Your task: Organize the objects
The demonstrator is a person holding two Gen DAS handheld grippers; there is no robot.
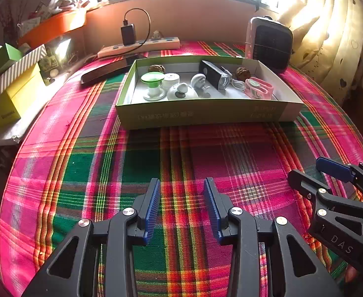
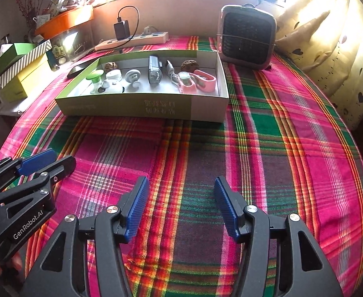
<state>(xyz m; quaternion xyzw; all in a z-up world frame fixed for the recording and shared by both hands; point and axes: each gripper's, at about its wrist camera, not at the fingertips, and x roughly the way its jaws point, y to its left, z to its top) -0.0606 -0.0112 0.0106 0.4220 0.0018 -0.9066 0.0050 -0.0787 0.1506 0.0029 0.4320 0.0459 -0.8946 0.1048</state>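
Left gripper [image 1: 182, 208] hangs empty, jaws apart, over plaid cloth [image 1: 137, 158]; the green box [image 1: 201, 113] lies well ahead, holding two walnuts and roughly seven small items. From the right wrist view, right gripper [image 2: 181, 208] gapes wider, also empty. Sorting looks finished; nothing remains loose nearby to grasp.

Cloth [image 1: 206, 153]: I see pink, green and orange plaid. Box [image 1: 201, 113]: green outside, white inside. Gripper pads [image 1: 154, 205]: blue.
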